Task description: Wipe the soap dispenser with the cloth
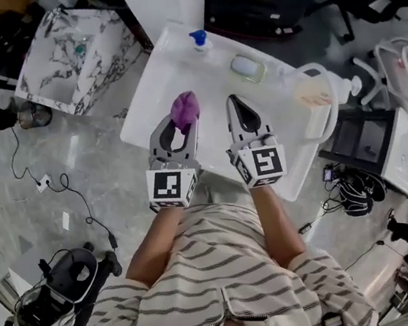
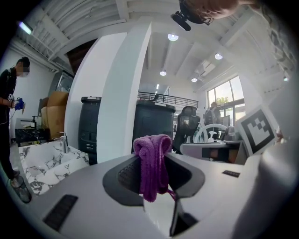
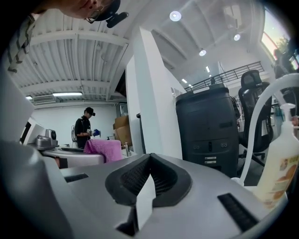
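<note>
My left gripper (image 1: pixel 182 122) is shut on a bunched purple cloth (image 1: pixel 184 109) over the near middle of the white table (image 1: pixel 153 89). In the left gripper view the cloth (image 2: pixel 152 161) hangs pinched between the jaws. My right gripper (image 1: pixel 237 108) is beside it, shut and holding nothing; its jaws (image 3: pixel 148 161) meet at the tips. The soap dispenser (image 1: pixel 314 92), a pale pump bottle with an orange label, stands at the table's right edge, to the right of and beyond the right gripper. It shows at the far right of the right gripper view (image 3: pixel 280 158).
A small blue-capped bottle (image 1: pixel 200 40) and a pale oval dish (image 1: pixel 248 67) stand toward the table's far side. A marble sink unit (image 1: pixel 69 53) is at the upper left, a white pillar and black cabinets beyond. Cables (image 1: pixel 52 183) lie on the floor.
</note>
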A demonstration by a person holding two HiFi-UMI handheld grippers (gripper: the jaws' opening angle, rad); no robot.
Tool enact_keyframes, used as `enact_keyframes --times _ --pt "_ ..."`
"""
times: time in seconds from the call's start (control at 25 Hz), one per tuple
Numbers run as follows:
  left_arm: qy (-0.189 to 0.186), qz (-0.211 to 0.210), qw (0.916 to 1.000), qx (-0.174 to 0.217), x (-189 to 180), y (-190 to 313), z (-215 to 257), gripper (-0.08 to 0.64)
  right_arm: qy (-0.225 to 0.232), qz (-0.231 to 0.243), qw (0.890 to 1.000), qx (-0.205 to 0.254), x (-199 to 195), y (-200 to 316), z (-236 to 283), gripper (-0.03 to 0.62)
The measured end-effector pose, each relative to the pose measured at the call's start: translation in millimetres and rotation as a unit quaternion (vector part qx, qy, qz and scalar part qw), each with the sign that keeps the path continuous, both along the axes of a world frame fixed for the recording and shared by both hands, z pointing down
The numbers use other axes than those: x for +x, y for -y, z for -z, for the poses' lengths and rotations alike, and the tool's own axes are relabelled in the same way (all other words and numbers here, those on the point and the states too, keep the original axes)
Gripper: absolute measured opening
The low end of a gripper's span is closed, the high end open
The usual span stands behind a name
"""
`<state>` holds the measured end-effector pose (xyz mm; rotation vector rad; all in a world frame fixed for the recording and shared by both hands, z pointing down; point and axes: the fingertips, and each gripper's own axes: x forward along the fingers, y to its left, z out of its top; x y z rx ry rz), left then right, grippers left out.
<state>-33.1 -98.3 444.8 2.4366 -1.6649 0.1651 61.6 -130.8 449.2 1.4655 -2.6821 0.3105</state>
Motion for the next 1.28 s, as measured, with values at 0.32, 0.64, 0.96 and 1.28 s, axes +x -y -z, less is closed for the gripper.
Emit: enact_keyframes --times 0.32,0.64,0.96,1.28 --pt "-0.013 -0.015 0.9997 -0.016 -20.2 45.1 -19.5 0.120 -0.005 -0.022 0.999 -0.040 -35.4 49.2 -33.1 0.008" --pt "-0.017 -0.040 0.9986 -0.030 -37.1 75.2 -39.7 0.120 -0.019 -0.065 0.997 -0.031 -60.9 97.2 -58.7 0.006" --pt "-0.026 -0.044 0.9980 -0.037 -48.6 93.6 -51.8 0.120 -0.019 -0.090 0.995 -0.044 -70.4 129.0 -89.3 0.016" --pt "-0.029 -0.032 0.9985 -0.032 -61.0 111.3 -61.4 0.120 -0.028 -0.105 0.992 -0.060 -73.1 157.6 -116.8 0.077"
